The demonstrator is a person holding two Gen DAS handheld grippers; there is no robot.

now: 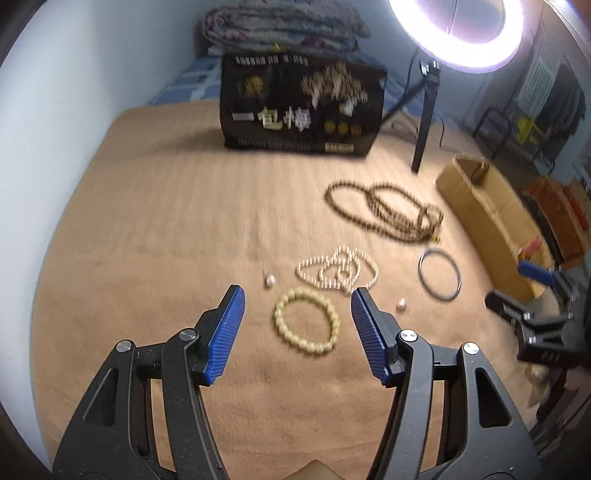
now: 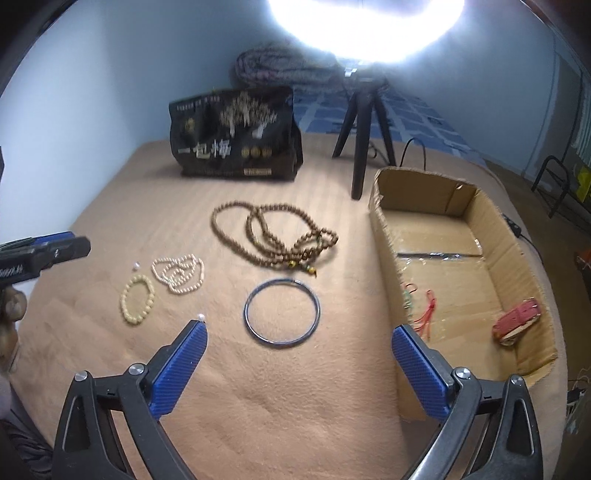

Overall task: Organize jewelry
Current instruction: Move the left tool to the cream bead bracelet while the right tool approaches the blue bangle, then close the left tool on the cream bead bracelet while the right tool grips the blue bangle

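On the tan blanket lie a cream bead bracelet point(image 1: 306, 322) point(image 2: 137, 300), a small-bead white necklace point(image 1: 338, 271) point(image 2: 179, 274), a long brown bead necklace point(image 1: 384, 210) point(image 2: 273, 238), a dark bangle point(image 1: 439, 275) point(image 2: 281, 313) and two loose pearls point(image 1: 269, 280) point(image 1: 401, 305). My left gripper point(image 1: 297, 295) is open and empty just above the cream bracelet. My right gripper point(image 2: 298, 330) is open and empty with the bangle between its fingers' line. An open cardboard box point(image 2: 384, 229) point(image 1: 476, 206) holds a red item point(image 2: 517, 326) and red cords point(image 2: 424, 310).
A black printed bag point(image 1: 301, 107) point(image 2: 234, 133) stands at the back. A ring light on a black tripod point(image 1: 424, 122) point(image 2: 364, 129) stands beside the box. A folded quilt point(image 1: 284, 26) lies behind the bag. The right gripper point(image 1: 535, 295) shows at the left view's right edge.
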